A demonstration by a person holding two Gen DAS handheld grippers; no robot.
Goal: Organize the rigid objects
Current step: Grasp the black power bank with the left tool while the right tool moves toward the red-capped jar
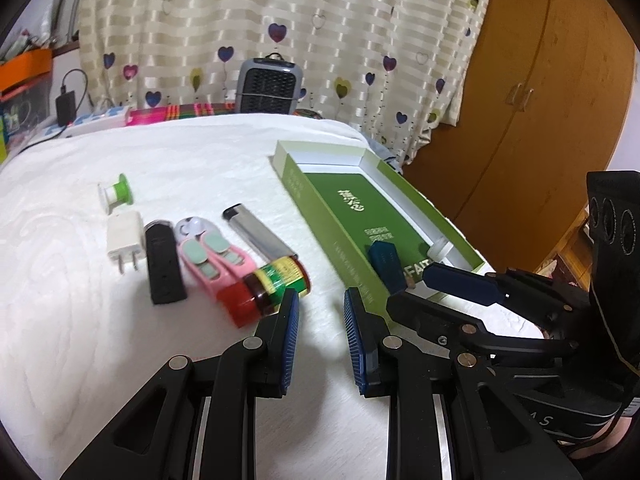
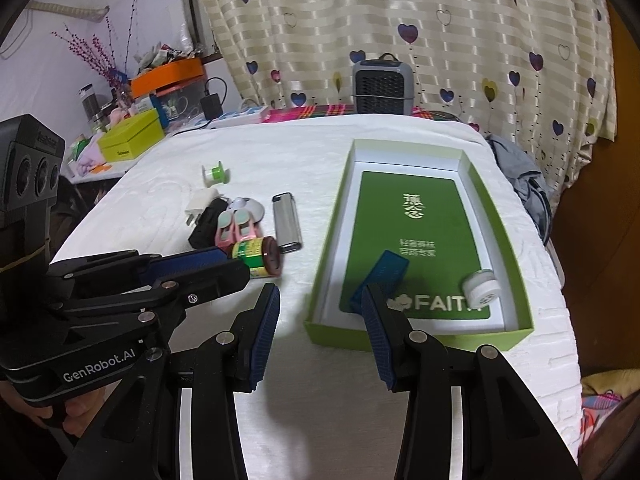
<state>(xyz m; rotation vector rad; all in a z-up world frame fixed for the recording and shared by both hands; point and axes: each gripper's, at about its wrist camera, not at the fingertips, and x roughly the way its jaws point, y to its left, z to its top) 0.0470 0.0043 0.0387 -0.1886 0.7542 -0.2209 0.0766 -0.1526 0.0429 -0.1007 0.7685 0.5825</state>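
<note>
Ahead of your right gripper (image 2: 320, 320), jaws spread and empty, the box (image 2: 500, 216) holds a blue case (image 2: 386, 270) and white cap (image 2: 482, 287); your left gripper (image 1: 321, 300), likewise released, nearly touches the bottle (image 1: 272, 284).

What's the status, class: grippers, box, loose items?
Left gripper open by the bottle. Right gripper open, empty. Box holds two items. Nothing blocking.

I see a white quilted surface (image 2: 360, 400), a lime-green box (image 2: 416, 344) with a dark green, white-lettered floor, a pink clip (image 1: 216, 260), a black block (image 1: 164, 264), a silver lighter (image 1: 260, 232), and cream striped curtains (image 1: 280, 20) dotted with purple hearts.
</note>
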